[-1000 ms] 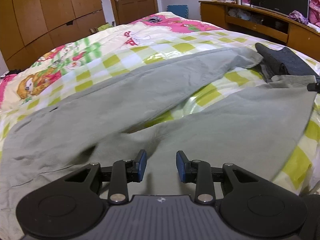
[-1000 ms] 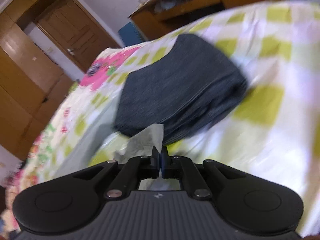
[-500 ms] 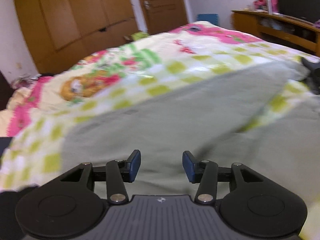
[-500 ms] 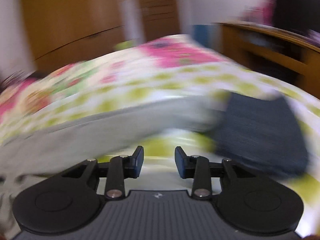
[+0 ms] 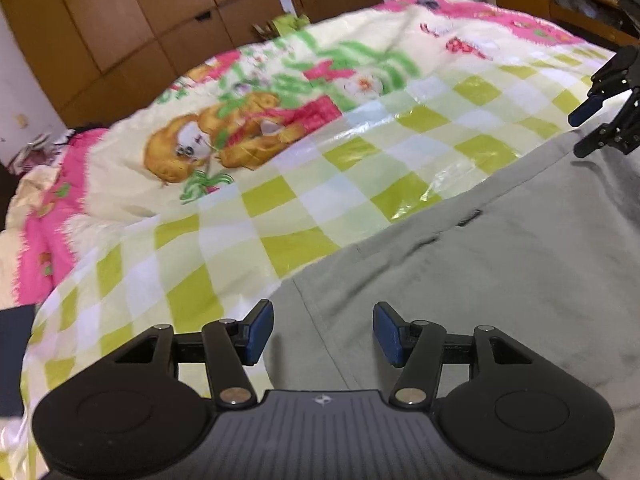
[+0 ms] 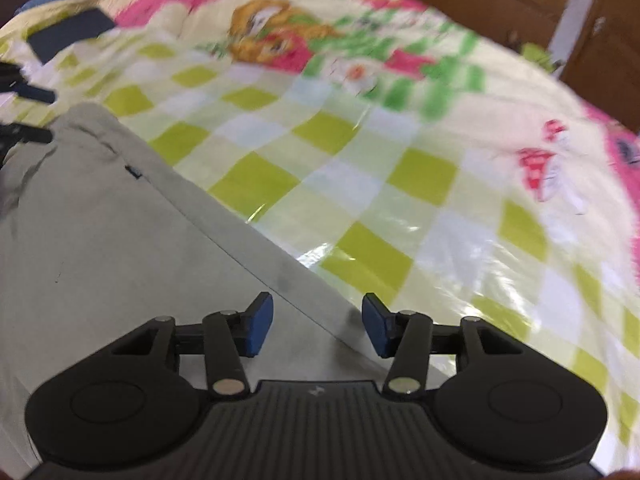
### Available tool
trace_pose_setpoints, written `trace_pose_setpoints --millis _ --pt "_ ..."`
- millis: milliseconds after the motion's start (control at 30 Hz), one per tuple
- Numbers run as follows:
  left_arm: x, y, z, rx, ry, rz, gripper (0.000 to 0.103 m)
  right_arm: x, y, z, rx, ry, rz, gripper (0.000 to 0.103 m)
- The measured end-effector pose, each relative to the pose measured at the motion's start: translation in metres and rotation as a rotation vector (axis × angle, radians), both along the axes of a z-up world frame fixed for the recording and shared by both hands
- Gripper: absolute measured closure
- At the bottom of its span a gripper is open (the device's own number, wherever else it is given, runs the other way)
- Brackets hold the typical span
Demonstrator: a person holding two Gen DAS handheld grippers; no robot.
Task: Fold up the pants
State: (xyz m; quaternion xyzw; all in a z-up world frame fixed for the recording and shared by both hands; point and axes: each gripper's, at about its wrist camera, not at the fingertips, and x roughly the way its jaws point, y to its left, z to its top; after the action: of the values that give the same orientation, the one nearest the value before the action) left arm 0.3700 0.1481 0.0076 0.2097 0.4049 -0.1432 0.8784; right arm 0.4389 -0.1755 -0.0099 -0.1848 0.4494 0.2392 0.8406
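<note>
Grey-green pants (image 5: 500,264) lie flat on a checkered bedspread (image 5: 280,200). My left gripper (image 5: 323,332) is open and empty, just above the waistband corner of the pants. My right gripper (image 6: 317,326) is open and empty, over the far long edge of the pants (image 6: 120,248). The right gripper also shows at the right edge of the left wrist view (image 5: 600,120). The left gripper's fingertips (image 6: 28,92) show at the left edge of the right wrist view, by the waistband.
The bedspread (image 6: 400,200) has a yellow-green check and a pink cartoon border. Wooden wardrobes (image 5: 140,20) and a door stand behind the bed. A dark flat object (image 6: 72,36) lies at the bed's far corner.
Both grippers swung left along the pants. The right gripper let go of the pant-leg end near the folded dark garment and opened. The left jaws opened wider.
</note>
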Motion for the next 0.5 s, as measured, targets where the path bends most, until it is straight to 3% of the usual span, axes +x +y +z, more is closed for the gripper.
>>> trace_pose_setpoints --millis 67,167,233,300,333,367,500 --pt "0.017 0.0 -0.007 0.009 0.034 -0.011 0.034 0.007 0.001 -0.008 -0.013 0.046 0.024 0.045" --pt "0.034 -0.001 -0.018 0.013 0.085 -0.032 0.029 0.004 0.002 -0.019 -0.033 0.085 0.039 0.044" --pt "0.039 0.001 -0.024 0.028 0.089 -0.043 0.023 0.006 0.005 -0.024 -0.046 0.096 0.046 0.041" --pt "0.044 0.004 -0.024 0.026 0.105 -0.044 0.022 0.01 0.006 -0.026 -0.058 0.094 0.055 0.04" --pt "0.045 0.005 -0.022 0.02 0.117 -0.053 0.024 0.012 0.006 -0.025 -0.057 0.105 0.055 0.04" --pt "0.045 0.004 -0.021 0.026 0.123 -0.066 0.033 0.014 0.005 -0.024 -0.055 0.117 0.06 0.042" --pt "0.044 -0.002 -0.025 0.094 0.132 -0.086 0.062 0.017 0.004 -0.023 -0.044 0.133 0.04 0.075"
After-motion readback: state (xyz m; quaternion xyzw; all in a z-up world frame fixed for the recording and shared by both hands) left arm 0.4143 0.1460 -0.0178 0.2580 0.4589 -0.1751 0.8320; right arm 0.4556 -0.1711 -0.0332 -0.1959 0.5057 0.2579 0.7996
